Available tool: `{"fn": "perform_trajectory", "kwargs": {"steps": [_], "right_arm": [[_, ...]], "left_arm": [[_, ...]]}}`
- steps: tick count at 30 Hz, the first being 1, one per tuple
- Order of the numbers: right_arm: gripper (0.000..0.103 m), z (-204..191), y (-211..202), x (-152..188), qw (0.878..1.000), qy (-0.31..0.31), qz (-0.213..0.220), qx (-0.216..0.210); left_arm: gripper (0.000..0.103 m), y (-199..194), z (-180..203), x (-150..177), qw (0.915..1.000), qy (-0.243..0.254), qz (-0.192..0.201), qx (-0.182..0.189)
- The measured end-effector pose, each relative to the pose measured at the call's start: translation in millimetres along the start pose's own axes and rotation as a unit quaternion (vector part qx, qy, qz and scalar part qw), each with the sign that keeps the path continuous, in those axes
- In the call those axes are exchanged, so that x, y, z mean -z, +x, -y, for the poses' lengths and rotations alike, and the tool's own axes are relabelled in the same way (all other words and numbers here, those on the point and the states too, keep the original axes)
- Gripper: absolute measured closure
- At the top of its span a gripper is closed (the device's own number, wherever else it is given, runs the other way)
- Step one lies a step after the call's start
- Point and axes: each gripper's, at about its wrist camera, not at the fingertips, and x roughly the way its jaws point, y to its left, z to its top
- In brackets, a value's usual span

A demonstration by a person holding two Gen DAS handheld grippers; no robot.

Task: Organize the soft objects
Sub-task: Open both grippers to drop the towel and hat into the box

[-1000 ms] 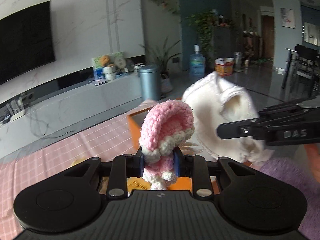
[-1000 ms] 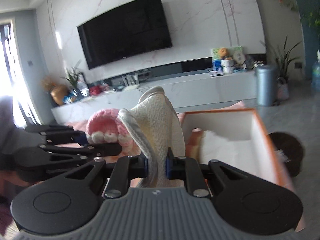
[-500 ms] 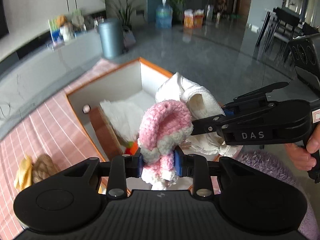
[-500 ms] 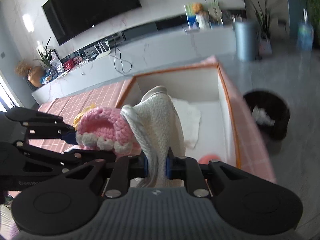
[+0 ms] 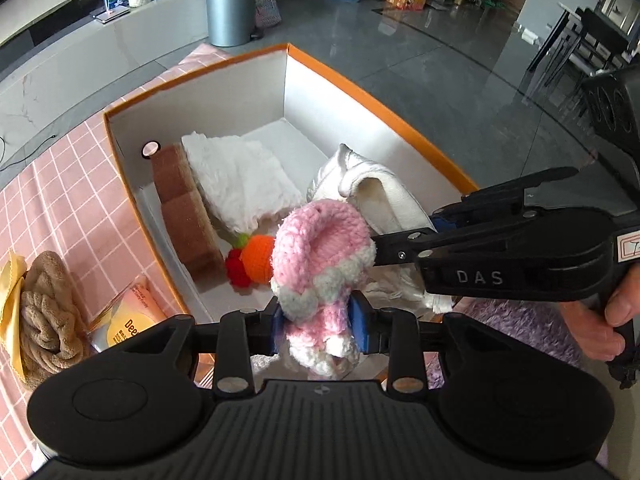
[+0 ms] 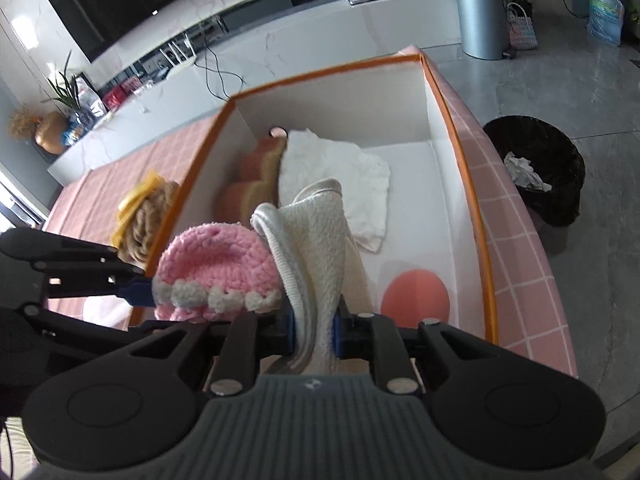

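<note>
The left gripper [image 5: 318, 326] is squeezed tight on a pink knitted toy [image 5: 320, 256], and the right gripper [image 6: 316, 330] is squeezed tight on a white fuzzy cloth [image 6: 320, 240]. Both things hang in the air over the near end of the orange box [image 5: 360, 92], side by side and maybe touching. The toy looks light and squishy, so I think it will not break if it drops. The cloth looks floppy and will likely sag, so a hold near its folded edge seems best. In the box lie a white towel [image 5: 240, 180], a brown fuzzy block [image 5: 184, 216] and a small orange and red knitted thing [image 5: 250, 262]. The toy hides part of that small thing. I cannot tell what the pink round spot [image 6: 414, 294] on the box floor is. The bottom of the cloth is hidden behind the gripper.
</note>
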Motion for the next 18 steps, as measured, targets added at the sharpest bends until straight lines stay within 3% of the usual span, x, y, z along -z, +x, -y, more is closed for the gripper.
{"fn": "perform_trajectory", "kwargs": {"steps": [5,7,12,18], "right_arm": [[0.083,-4,-1,1,1.000,-0.017,0.007,0.015],[0.079,-6,-1,3,0.999,-0.030,0.010,0.021],[0.073,-14,-8,5,0.998,-0.054,0.023,0.037],[0.064,-15,-20,4,0.997,-0.060,0.039,0.040]], "left_arm": [[0.060,9,0,1,0.9998,-0.002,-0.017,-0.012],[0.055,9,-1,2,0.9998,-0.005,-0.014,-0.014],[0.033,8,-3,3,0.9997,-0.008,-0.005,-0.022],[0.025,-6,0,4,0.9994,-0.009,0.014,-0.032]]}}
